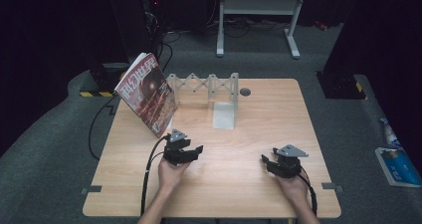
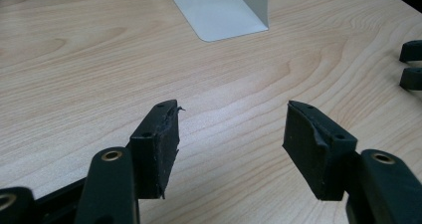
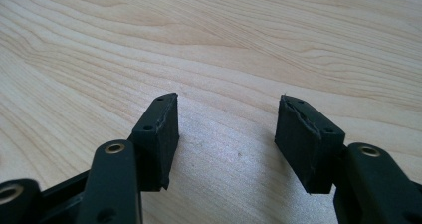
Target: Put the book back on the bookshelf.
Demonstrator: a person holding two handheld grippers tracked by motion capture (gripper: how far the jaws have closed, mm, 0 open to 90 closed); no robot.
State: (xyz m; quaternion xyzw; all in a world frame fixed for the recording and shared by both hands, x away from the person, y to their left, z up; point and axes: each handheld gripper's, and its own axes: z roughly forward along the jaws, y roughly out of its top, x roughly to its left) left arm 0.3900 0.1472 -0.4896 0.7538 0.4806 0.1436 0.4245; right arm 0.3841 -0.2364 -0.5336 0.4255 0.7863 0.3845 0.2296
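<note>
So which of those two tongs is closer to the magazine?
The left tongs: they sit just below the magazine propped against the white rack, while the right tongs rest farther off toward the table's other side.

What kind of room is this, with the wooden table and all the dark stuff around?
Probably a lab or recording studio. A wooden table stands on grey carpet amid dark curtains, cables run to equipment behind, and a magazine leans by a metal rack.
</note>
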